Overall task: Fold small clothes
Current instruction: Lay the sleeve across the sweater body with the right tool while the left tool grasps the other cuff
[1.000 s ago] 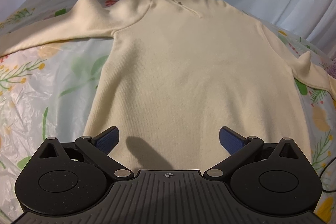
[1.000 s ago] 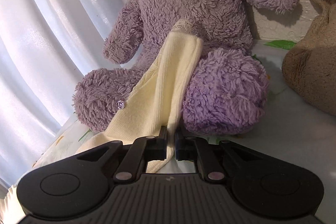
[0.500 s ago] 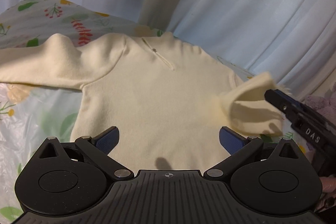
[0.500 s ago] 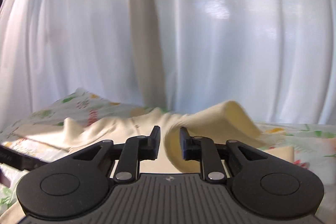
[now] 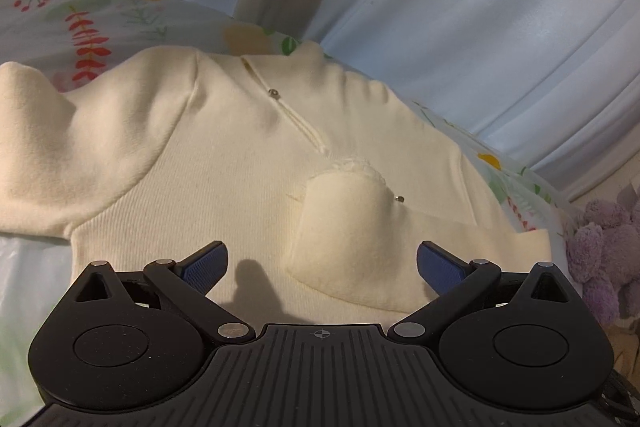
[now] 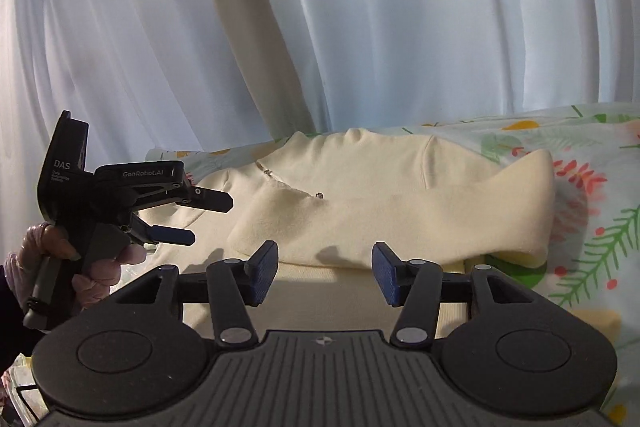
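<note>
A cream sweater [image 5: 224, 163] lies flat on the floral sheet, collar toward the curtain. One sleeve [image 5: 352, 239] is folded across its chest, cuff near the placket; it also shows in the right wrist view [image 6: 360, 223]. The other sleeve [image 5: 60, 147] lies spread out to the left. My left gripper [image 5: 322, 263] is open and empty just above the folded sleeve, and it shows in the right wrist view [image 6: 200, 219] held in a hand. My right gripper [image 6: 324, 275] is open and empty just short of the folded sleeve.
The floral sheet [image 5: 80, 23] covers the surface, also seen in the right wrist view [image 6: 600, 227]. White curtains [image 6: 360, 27] hang close behind. A purple plush toy [image 5: 604, 251] sits at the right edge.
My right gripper carried the sleeve from the plush toy across the sweater's chest and has opened, leaving it there. My left gripper moved closer toward the collar.
</note>
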Motion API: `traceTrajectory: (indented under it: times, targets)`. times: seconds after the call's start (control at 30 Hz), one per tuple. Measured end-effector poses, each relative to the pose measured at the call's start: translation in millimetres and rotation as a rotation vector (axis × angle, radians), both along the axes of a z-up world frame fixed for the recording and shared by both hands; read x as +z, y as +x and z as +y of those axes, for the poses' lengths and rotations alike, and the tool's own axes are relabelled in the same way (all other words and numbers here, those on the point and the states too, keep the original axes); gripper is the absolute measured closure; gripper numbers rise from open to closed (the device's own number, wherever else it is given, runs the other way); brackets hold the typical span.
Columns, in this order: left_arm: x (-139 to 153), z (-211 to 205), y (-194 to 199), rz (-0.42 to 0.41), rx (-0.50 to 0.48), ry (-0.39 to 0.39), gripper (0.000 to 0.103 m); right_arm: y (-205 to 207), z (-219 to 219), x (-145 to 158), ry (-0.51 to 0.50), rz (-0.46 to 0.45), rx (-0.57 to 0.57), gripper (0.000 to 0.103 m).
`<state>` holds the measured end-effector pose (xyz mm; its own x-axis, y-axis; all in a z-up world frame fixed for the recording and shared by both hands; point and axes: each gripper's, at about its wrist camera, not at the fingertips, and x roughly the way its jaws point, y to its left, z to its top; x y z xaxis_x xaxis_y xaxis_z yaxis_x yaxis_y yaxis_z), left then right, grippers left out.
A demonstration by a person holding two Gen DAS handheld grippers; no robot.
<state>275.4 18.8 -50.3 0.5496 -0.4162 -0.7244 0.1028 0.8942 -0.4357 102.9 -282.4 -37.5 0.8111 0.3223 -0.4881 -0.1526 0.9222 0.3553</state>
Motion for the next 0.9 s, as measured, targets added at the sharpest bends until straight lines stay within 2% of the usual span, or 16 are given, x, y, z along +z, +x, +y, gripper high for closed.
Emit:
traceTrajectory:
  times: [0.03, 0.07, 0.13, 0.2, 0.27, 0.33, 0.37, 0.4, 0.47, 0.57, 0.63, 0.7, 0.73, 0.77, 0.83, 0.9]
  targets:
    - [-4, 2, 5, 0.014, 0.002, -0.008, 0.005, -3, -1, -1, 0.013, 0.006, -0.005, 0.051]
    - [-8, 4, 11, 0.041, 0.008, -0.021, 0.014, -5, -1, -3, 0.019, 0.014, -0.010, 0.051]
    - [-14, 6, 20, 0.072, 0.003, -0.057, 0.022, -9, -2, -5, 0.028, 0.023, -0.014, 0.051]
    - [-14, 2, 23, 0.060, -0.014, -0.060, 0.024, -10, -2, -6, 0.033, 0.028, -0.017, 0.051]
    - [-15, -5, 27, 0.072, -0.051, -0.065, 0.050, -13, -3, -5, 0.041, 0.029, -0.020, 0.051]
    - [-17, -11, 29, 0.092, -0.067, -0.073, 0.060, -12, -3, -5, 0.051, 0.031, -0.023, 0.051]
    - [-18, -14, 29, 0.090, -0.072, -0.064, 0.081, -12, -3, -5, 0.055, 0.030, -0.024, 0.051]
    - [-18, -17, 29, 0.096, -0.075, -0.047, 0.092, -11, -3, -5, 0.057, 0.033, -0.027, 0.052]
    - [-14, -16, 27, 0.093, -0.064, -0.040, 0.094, -9, -4, -5, 0.053, 0.047, -0.040, 0.052]
    - [10, 2, 19, 0.019, -0.022, -0.059, 0.096, 3, -9, -6, 0.066, 0.056, -0.061, 0.052]
    - [25, 20, 16, -0.024, 0.015, -0.040, 0.097, 9, -14, -7, 0.071, 0.064, -0.083, 0.052]
    - [34, 42, 14, -0.079, 0.082, 0.048, 0.098, 15, -20, -10, 0.080, 0.079, -0.107, 0.052]
    - [35, 52, 15, -0.088, 0.110, 0.094, 0.098, 19, -25, -12, 0.090, 0.090, -0.122, 0.052]
    - [33, 62, 16, -0.079, 0.133, 0.107, 0.098, 22, -27, -13, 0.097, 0.099, -0.129, 0.052]
    - [23, 78, 19, -0.025, 0.142, 0.062, 0.100, 29, -34, -18, 0.114, 0.123, -0.151, 0.052]
    - [14, 81, 19, 0.005, 0.106, -0.002, 0.095, 33, -39, -21, 0.129, 0.141, -0.168, 0.052]
